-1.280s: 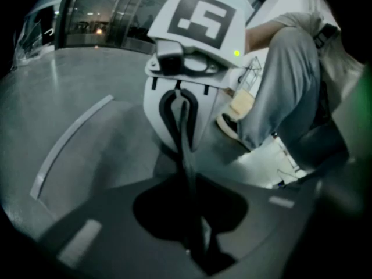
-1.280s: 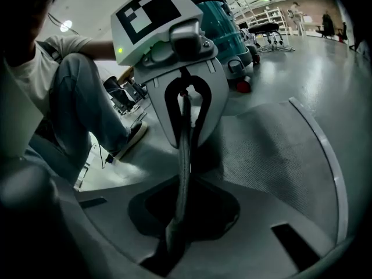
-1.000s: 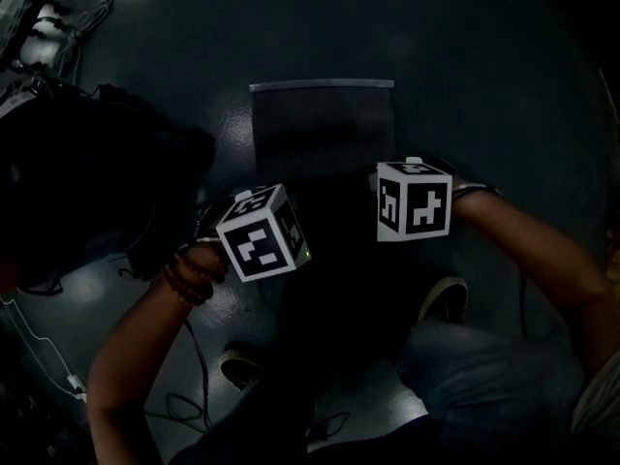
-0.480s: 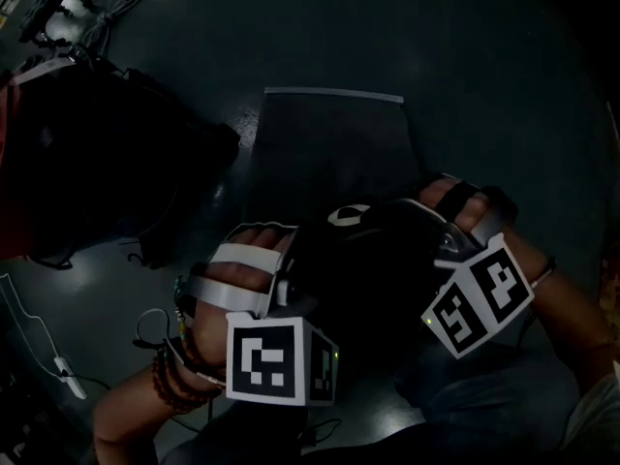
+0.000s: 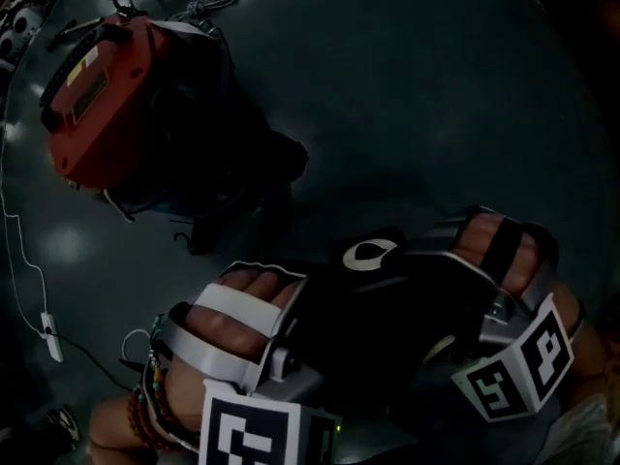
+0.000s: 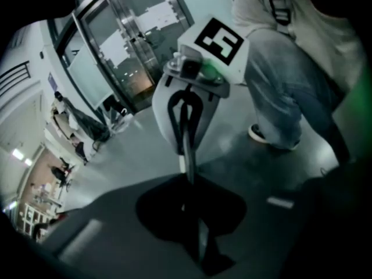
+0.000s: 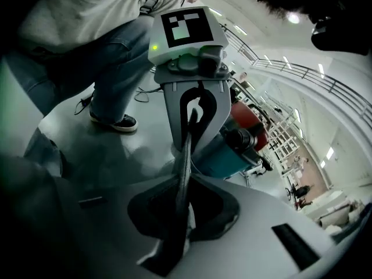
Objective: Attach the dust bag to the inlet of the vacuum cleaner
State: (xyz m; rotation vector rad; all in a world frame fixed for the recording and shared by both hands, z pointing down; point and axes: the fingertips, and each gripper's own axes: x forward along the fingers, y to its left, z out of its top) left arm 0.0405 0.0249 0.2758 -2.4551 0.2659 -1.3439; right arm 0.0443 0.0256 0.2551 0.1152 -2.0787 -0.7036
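Change: both grippers are now raised close to the head camera, higher than a second ago. The dust bag [image 6: 187, 147], which was flat on the floor [image 5: 417, 95] then, is lifted with them. The vacuum cleaner [image 5: 102, 95] is brought further into view.
Left gripper [image 6: 200, 240]: its jaws are closed on one edge of the dust bag, which is seen edge-on as a thin sheet.
Right gripper [image 7: 174, 237]: its jaws are clamped on the opposite edge, and it is turned to face the left gripper.
Dust bag: it is held between the two grippers, below and to the right of the vacuum cleaner and apart from it. In the head view it is made out only as a dark mass.
Vacuum cleaner: a red top and a dark body are shown, and it is stood on the floor.
White cable [image 5: 29, 289]: it is laid on the floor just left of the vacuum cleaner.
Shoe [image 7: 110, 122]: it is seen behind the left gripper, on the side away from the vacuum cleaner.
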